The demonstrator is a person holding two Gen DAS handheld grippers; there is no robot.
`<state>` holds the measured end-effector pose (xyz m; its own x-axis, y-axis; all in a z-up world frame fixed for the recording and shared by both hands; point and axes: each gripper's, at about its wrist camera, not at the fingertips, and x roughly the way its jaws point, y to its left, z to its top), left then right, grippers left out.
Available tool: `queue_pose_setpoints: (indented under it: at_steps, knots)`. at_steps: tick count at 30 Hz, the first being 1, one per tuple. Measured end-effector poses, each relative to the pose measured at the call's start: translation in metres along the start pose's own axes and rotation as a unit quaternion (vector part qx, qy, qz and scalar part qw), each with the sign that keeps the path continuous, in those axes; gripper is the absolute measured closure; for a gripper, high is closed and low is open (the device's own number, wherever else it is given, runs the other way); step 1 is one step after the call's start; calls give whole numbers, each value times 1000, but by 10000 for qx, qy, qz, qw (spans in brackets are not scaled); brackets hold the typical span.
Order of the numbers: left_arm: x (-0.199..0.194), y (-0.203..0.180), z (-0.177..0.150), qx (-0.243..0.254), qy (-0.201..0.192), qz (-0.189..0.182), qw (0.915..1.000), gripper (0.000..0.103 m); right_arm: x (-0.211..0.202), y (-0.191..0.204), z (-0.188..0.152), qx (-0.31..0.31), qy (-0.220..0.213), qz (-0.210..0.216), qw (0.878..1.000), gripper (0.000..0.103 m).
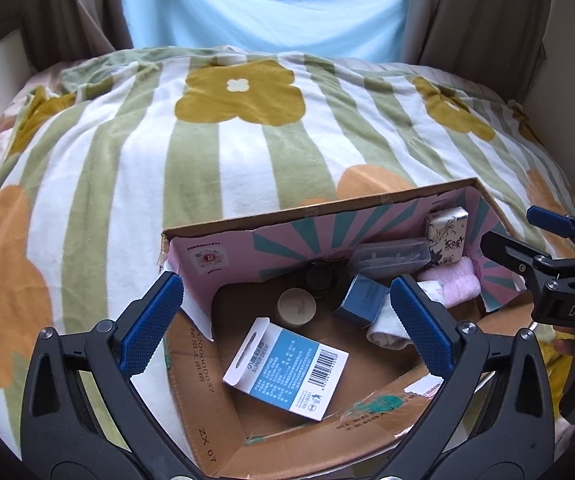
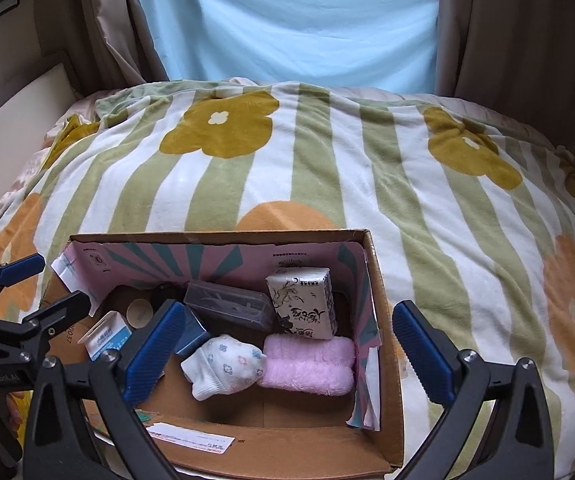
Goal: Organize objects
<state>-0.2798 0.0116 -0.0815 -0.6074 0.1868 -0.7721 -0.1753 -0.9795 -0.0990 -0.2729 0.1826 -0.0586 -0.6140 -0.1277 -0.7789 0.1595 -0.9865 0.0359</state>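
Observation:
An open cardboard box (image 1: 319, 210) (image 2: 383, 320) sits on a flowered blanket. Inside lie a blue-and-white card package (image 1: 287, 368) (image 2: 105, 338), a round beige lid (image 1: 297, 307) (image 2: 140, 313), a dark blue small box (image 1: 361, 298) (image 2: 193, 330), a clear plastic case (image 1: 391, 258) (image 2: 229, 306), a tissue pack (image 1: 447, 234) (image 2: 305, 302), a pink towel roll (image 1: 457, 286) (image 2: 309, 366) and a white patterned sock (image 2: 225, 364). My left gripper (image 1: 287, 320) (image 2: 27, 288) is open and empty above the box's left half. My right gripper (image 2: 287, 344) (image 1: 515, 232) is open and empty over its right half.
The green-striped blanket (image 1: 227, 152) (image 2: 427, 184) with yellow and orange flowers covers the bed around the box. A pale blue curtain (image 1: 267, 0) and brown drapes (image 2: 519, 24) hang behind the bed. A white shipping label (image 2: 191, 438) is on the box's near flap.

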Motion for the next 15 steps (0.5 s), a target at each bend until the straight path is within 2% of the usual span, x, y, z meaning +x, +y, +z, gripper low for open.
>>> queue_pose_setpoints:
  at_steps: [8, 15]
  knots:
    - [-33, -2, 1, -14, -353, 177, 9992, 0, -18, 8, -1, -39, -147, -83, 9998, 0]
    - [-92, -8, 3, -13, -750, 201, 9970, 0, -75, 12, 2, 40, -550, -39, 9985, 0]
